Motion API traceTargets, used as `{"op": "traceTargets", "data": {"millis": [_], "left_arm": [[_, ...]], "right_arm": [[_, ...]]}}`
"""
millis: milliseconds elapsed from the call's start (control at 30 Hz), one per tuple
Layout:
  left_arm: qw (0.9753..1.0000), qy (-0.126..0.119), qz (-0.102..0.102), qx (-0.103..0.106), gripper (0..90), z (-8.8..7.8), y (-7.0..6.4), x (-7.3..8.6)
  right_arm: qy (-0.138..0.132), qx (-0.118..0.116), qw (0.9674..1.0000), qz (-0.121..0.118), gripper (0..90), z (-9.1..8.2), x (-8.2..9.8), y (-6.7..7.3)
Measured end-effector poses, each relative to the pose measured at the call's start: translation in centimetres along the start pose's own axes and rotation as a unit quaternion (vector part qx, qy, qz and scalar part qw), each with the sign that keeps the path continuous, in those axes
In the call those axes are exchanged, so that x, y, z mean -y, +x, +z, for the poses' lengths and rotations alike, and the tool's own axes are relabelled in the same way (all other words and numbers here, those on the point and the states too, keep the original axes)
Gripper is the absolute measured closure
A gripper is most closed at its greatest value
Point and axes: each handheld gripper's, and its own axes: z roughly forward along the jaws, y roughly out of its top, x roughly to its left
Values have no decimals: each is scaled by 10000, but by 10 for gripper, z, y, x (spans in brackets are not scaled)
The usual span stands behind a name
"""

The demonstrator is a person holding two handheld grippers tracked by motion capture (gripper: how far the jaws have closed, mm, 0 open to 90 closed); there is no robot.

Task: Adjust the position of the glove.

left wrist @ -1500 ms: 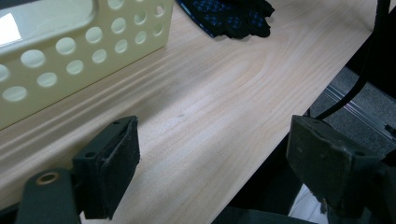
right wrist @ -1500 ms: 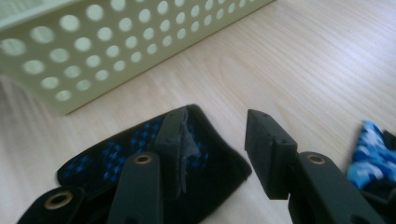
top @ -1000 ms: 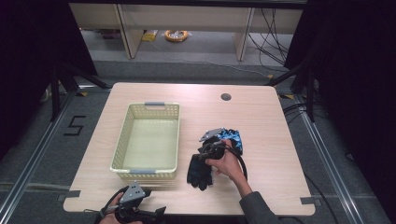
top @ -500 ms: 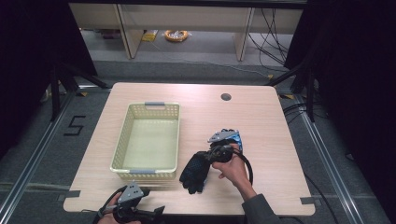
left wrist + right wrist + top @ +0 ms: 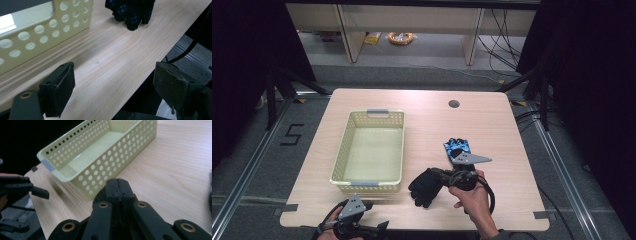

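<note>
Gloves are the matter in hand here, on a table [image 5: 492, 125] of pale wood that is carrying everything else. Sitting on its left half is the basket [image 5: 343, 150], a perforated pale yellow one, lying lengthwise away from the person with nothing inside. In the right gripper view its near corner is lying just beyond the jaws.

Hanging from the right gripper [image 5: 437, 176], just right of the basket's near corner, is the black glove [image 5: 423, 188], its fingers drooping toward the table's near edge (whether they are touching the wood cannot be told). The jaws have just been closing and are now pressing together on the glove's cuff; in the right gripper view dark fabric is showing between the pads [image 5: 117, 190]. In the left gripper view the glove's fingers [image 5: 131, 11] are showing blue dots.

Lying flat on the table behind that gripper is the blue glove [image 5: 457, 148], partly hidden by the gripper's grey plate.

Resting at the near left edge, the left gripper [image 5: 382, 227] is keeping its jaws wide apart, grasping nothing, with bare wood between the pads [image 5: 60, 90].
</note>
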Motion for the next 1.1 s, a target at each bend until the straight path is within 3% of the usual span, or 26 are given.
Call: {"op": "traceTargets", "data": {"millis": [33,67,100,133,167,200,233,300,333,367,400,467,533,567,600,633,667,700,733,767,800,833,867,900,967,1100], "left_arm": [[10000,14,-89,1,172,0,-1,0],[9999,96,-44,44,172,0,-2,0],[9999,54,-70,96,174,1,-5,0],[10000,44,42,73,178,1,-6,0],[9999,-6,99,75,180,3,-8,-1],[9999,-67,91,73,182,6,-11,0],[9998,64,161,132,186,6,-12,-1],[9995,80,275,137,198,10,-16,-2],[9995,80,275,137,203,10,-16,-2],[9996,98,228,141,203,13,-19,-3],[9996,68,219,163,214,17,-22,-4],[9990,113,368,236,217,24,-29,-8],[9988,115,399,250,219,27,-32,-10],[9981,204,525,268,223,30,-32,-13],[9976,215,588,304,227,34,-35,-15],[9982,92,474,349,230,41,-40,-18],[9982,92,474,349,234,41,-40,-18],[9980,115,516,348,240,44,-41,-21],[9973,175,610,361,240,45,-40,-23],[9976,177,550,384,242,49,-41,-26],[9959,285,763,395,245,48,-40,-29],[9972,66,668,343,246,53,-43,-28],[9970,206,646,359,246,53,-43,-29],[9962,178,767,373,246,54,-42,-30],[9970,179,637,399,246,55,-44,-29],[9971,145,623,404,245,56,-44,-28]], "right_arm": [[-59,37,9997,234,889,-3,2,1],[-103,41,9999,125,888,-6,4,-4],[-156,62,9994,317,888,-9,6,-3],[-226,125,9995,186,888,-11,8,-8],[-234,159,9988,399,888,-13,11,-8],[-309,292,9985,347,888,-14,15,-12],[-220,303,9977,560,887,-14,20,-13],[-236,460,9967,628,887,-14,29,-20],[-102,490,9959,756,887,-15,33,-22],[-102,490,9959,756,887,-15,33,-22],[-136,505,9942,935,887,-15,39,-25],[-135,669,9942,826,886,-14,42,-30],[-142,659,9946,789,886,-14,43,-32],[-89,692,9942,813,886,-15,44,-32],[-128,684,9940,847,886,-14,44,-33],[-121,722,9932,904,886,-14,47,-36],[-121,722,9932,904,886,-14,47,-36],[-84,785,9902,1148,885,-13,50,-34],[-84,785,9902,1148,885,-13,50,-34],[-7,807,9897,1180,884,-14,52,-34],[11,869,9885,1234,883,-13,55,-36],[33,912,9872,1306,881,-13,59,-38],[33,912,9872,1306,881,-13,59,-38],[47,967,9887,1143,878,-13,61,-42],[50,1008,9875,1214,868,-11,65,-43],[186,1137,9861,1199,806,-10,69,-43]]}}
